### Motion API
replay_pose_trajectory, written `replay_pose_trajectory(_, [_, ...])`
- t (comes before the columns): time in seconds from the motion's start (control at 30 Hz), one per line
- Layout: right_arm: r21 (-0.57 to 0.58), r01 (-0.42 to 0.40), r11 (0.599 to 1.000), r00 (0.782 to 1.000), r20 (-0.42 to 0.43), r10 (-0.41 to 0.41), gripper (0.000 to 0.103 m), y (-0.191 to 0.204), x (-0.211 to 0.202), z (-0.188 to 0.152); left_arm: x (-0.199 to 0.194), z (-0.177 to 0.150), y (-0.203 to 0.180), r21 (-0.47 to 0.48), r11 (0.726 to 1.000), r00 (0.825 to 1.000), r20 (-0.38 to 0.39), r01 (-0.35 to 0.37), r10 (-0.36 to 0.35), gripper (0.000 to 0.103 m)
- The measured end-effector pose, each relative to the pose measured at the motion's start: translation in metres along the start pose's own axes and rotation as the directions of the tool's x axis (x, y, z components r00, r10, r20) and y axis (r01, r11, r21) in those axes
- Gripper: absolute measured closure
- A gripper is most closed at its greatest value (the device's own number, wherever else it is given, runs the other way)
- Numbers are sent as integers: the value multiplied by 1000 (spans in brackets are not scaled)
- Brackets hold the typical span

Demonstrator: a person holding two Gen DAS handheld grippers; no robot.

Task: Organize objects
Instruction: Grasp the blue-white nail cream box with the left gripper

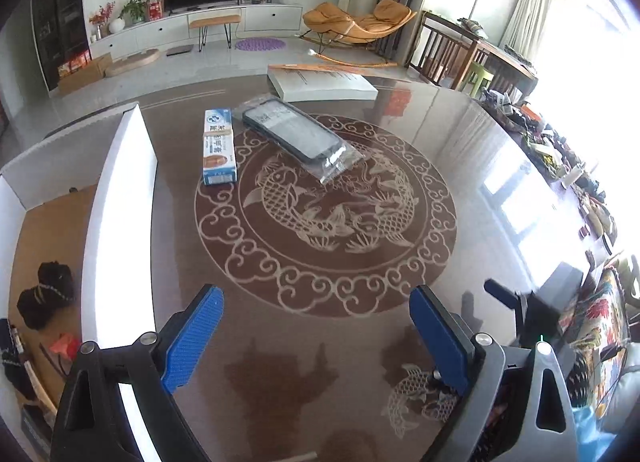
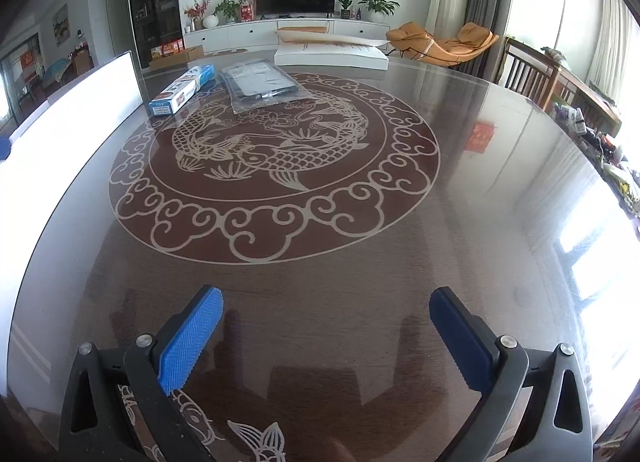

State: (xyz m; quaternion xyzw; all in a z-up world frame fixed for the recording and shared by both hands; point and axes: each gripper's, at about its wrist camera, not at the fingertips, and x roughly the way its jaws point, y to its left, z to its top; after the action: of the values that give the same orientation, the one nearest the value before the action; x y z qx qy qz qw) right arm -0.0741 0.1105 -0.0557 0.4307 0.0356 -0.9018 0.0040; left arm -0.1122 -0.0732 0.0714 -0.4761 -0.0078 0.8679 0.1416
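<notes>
A blue-and-white toothpaste box (image 1: 219, 147) lies on the glossy brown table (image 1: 472, 166), far from me. A black phone case in a clear plastic bag (image 1: 298, 136) lies just right of it. Both also show in the right wrist view, the box (image 2: 182, 90) left of the bagged case (image 2: 262, 88). A white-walled cardboard box (image 1: 120, 222) stands open at the table's left; dark items (image 1: 46, 294) lie inside. My left gripper (image 1: 316, 302) is open and empty above the table. My right gripper (image 2: 326, 304) is open and empty above the near table.
A flat white box (image 1: 324, 84) lies at the table's far edge, also in the right wrist view (image 2: 332, 54). Clutter (image 1: 560, 150) lines the table's right side. The right gripper's body (image 1: 532, 314) shows at the left view's right. The white box wall (image 2: 68, 122) rises at left.
</notes>
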Motion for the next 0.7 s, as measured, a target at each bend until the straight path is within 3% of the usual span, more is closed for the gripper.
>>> replay_pose_trajectory(0.2, [-40,52,998,998,-23,-53,0,10,5,-4,88,84,51,-89,992,995,-25,-94,92,8])
replay_pose_trajectory(0.3, [-24,36,999,999,-32,-36,0,7,7,-3,134,112,63,-71,983,985,-37,-171,169,8])
replay_pose_trajectory(0.57, [25,-11,1000,998,-57,12,0,-1,12,-3,200,135,102,-194,948,967,-67,-253,245,9])
replay_pose_trajectory(0.63, [39,-18,999,998,-63,21,0,-3,13,-2,202,130,104,-196,947,967,-45,-255,251,24])
replay_pose_trajectory(0.67, [48,-22,999,998,-66,25,0,-4,14,-2,201,127,103,-185,949,966,-34,-257,255,46])
replay_pose_trajectory(0.7, [55,-19,998,997,-67,23,0,-5,15,-2,200,123,101,-167,948,962,-21,-272,272,60])
